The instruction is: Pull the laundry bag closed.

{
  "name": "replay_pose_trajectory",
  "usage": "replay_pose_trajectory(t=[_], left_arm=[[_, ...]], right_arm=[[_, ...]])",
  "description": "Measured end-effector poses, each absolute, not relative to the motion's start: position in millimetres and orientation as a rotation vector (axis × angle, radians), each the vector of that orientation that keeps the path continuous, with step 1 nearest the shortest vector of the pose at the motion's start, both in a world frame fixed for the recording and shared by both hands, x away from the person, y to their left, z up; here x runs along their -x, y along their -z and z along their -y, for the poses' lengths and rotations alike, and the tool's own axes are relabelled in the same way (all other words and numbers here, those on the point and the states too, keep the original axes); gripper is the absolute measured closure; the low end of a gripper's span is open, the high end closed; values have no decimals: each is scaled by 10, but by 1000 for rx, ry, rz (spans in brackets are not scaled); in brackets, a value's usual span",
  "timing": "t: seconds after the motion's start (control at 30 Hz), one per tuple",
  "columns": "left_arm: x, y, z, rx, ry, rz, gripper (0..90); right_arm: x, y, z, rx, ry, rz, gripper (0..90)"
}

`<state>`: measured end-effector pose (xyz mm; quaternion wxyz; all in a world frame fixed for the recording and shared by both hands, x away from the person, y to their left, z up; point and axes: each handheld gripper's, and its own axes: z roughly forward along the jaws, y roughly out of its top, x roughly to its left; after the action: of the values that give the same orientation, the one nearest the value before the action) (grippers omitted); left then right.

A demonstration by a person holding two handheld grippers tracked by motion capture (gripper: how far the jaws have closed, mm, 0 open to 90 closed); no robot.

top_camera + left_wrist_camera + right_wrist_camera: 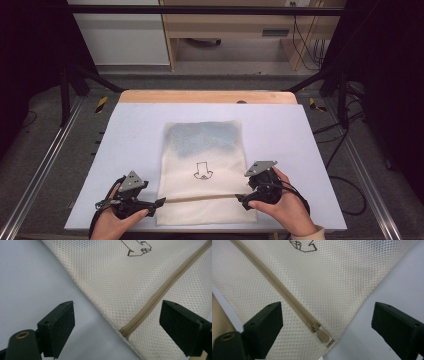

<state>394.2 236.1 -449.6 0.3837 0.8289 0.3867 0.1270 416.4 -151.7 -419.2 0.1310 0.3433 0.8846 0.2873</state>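
Both grippers, left gripper [159, 202] and right gripper [240, 199], gape wide, holding nothing. Mesh laundry bag [202, 150] lies centre frame; its contents are indistinct. Zipper pull [322, 335] sits lower centre.

The left gripper [117, 322] is seen from behind its two black fingers [58, 326], which are spread wide apart with nothing held between them. A cream mesh bag [117, 282] is laid flat on the pale blue-grey bench [32, 277], and its edge runs diagonally between the fingers. A beige zipper [160, 292] is stitched across the bag, and its closed end is found near that edge, slightly nearer the right finger. Part of a brown outline drawing [138, 248] is cut off at the top, so what it depicts cannot be made out.
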Motion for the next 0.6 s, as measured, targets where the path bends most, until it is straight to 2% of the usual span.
replay_pose_trajectory(t=[0.33, 0.6], left_arm=[[-3964, 4328, -2332, -2140, -374, -958, 88], [-4140, 4061, -2302, -2188, -378, -937, 77]], right_arm=[[-4216, 4023, 1364, -968, -846, -2509, 70], [-4339, 3806, 1268, -990, -863, -2444, 69]])
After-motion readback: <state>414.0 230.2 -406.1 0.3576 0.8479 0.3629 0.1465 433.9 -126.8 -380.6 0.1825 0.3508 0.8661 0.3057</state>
